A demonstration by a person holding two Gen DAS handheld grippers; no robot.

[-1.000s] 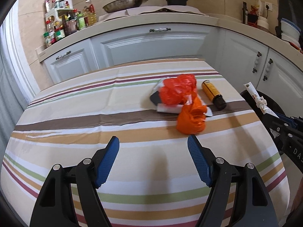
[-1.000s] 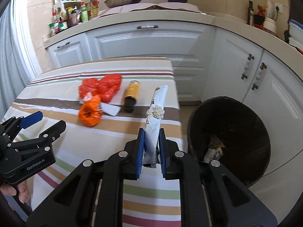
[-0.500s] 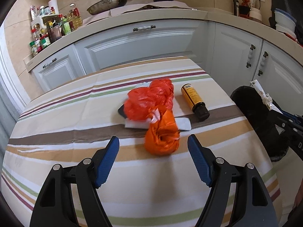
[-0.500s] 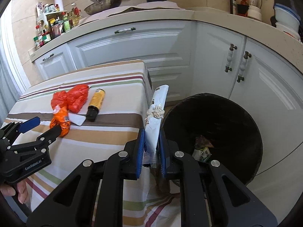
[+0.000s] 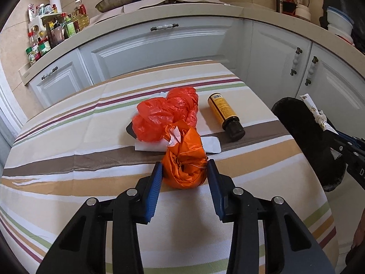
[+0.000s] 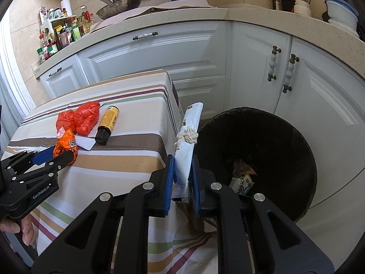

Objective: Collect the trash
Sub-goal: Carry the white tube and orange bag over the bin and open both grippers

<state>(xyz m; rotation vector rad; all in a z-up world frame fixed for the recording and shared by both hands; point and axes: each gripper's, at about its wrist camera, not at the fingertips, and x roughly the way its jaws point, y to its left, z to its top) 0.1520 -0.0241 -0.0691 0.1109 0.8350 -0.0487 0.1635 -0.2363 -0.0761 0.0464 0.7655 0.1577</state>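
A crumpled orange plastic bag point(image 5: 186, 150) lies on the striped tablecloth point(image 5: 68, 137). My left gripper point(image 5: 184, 164) is around it with its jaws closing, and both blue pads touch the bag's sides. My right gripper point(image 6: 182, 159) is shut on a long white wrapper point(image 6: 190, 123) tied with a string knot. It holds the wrapper upright at the table's right edge, beside the black bin point(image 6: 296, 132). In the right wrist view, the left gripper point(image 6: 62, 151) flanks the orange bag point(image 6: 65, 142).
A red plastic bag point(image 5: 166, 111), a brown bottle with a yellow label point(image 5: 224, 114) and a white paper point(image 5: 212, 145) lie just behind the orange bag. The bin holds some trash point(image 6: 240, 181). White cabinets point(image 6: 251, 68) and a cluttered counter stand beyond.
The left gripper moved up to the orange bag and its jaws narrowed onto it. The right gripper carried the wrapper from over the table to its edge by the bin.
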